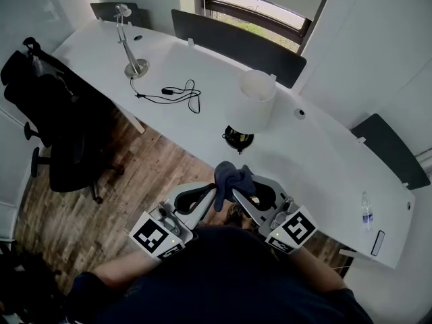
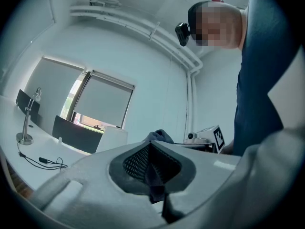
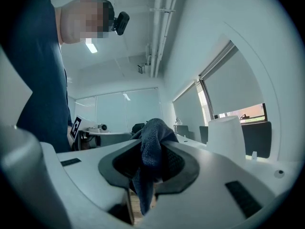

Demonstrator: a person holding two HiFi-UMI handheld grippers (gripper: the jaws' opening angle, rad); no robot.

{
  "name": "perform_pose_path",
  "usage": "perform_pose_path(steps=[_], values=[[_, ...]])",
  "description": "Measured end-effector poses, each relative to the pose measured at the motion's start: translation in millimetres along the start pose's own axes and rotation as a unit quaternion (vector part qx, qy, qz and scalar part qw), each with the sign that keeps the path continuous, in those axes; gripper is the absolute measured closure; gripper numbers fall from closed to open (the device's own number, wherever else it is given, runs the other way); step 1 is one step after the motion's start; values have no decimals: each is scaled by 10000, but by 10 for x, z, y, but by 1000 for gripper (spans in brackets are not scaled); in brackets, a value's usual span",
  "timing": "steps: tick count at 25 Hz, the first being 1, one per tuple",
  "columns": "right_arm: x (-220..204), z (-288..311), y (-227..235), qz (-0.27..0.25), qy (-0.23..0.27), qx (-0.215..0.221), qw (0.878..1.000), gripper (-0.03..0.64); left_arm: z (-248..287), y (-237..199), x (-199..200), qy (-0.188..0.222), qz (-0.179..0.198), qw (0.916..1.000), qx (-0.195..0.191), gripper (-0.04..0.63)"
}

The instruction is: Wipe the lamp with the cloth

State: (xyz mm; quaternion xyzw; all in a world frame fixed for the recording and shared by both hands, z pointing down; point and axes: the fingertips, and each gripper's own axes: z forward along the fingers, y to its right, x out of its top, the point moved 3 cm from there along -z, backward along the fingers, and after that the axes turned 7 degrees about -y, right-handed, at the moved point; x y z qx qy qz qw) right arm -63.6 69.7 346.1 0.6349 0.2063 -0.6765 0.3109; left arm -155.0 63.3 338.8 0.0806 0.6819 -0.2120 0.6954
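Note:
A table lamp with a white shade [image 1: 258, 101] and a black base [image 1: 237, 139] stands on the white desk [image 1: 324, 160], ahead of both grippers. Its shade also shows in the left gripper view [image 2: 110, 137] and the right gripper view [image 3: 227, 137]. A dark blue cloth [image 1: 233, 177] is bunched between the two gripper tips, close to my body and off the desk's near edge. My right gripper [image 1: 237, 193] [image 3: 151, 149] is shut on the cloth [image 3: 152, 142], which hangs down through its jaws. My left gripper [image 1: 214, 196] [image 2: 151, 147] is shut on the cloth's other part [image 2: 159, 136].
A silver desk lamp [image 1: 128, 42] and a loose black cable [image 1: 177, 93] lie at the desk's far left. A black office chair [image 1: 54, 113] stands on the wood floor to the left. Dark divider panels [image 1: 236, 46] line the back edge. A water bottle [image 1: 366, 211] sits at right.

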Motion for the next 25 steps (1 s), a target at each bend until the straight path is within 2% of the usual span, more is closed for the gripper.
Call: perform_pose_path(steps=[15, 19, 25], values=[[-52, -47, 1, -42, -46, -48, 10000, 520, 24, 24, 28, 68, 131, 9999, -81, 589], [-48, -45, 6, -32, -49, -72, 10000, 520, 29, 32, 24, -31, 21, 10000, -62, 589], [-70, -74, -2, -79, -48, -71, 9999, 520, 31, 54, 13, 28, 181, 9998, -81, 589]])
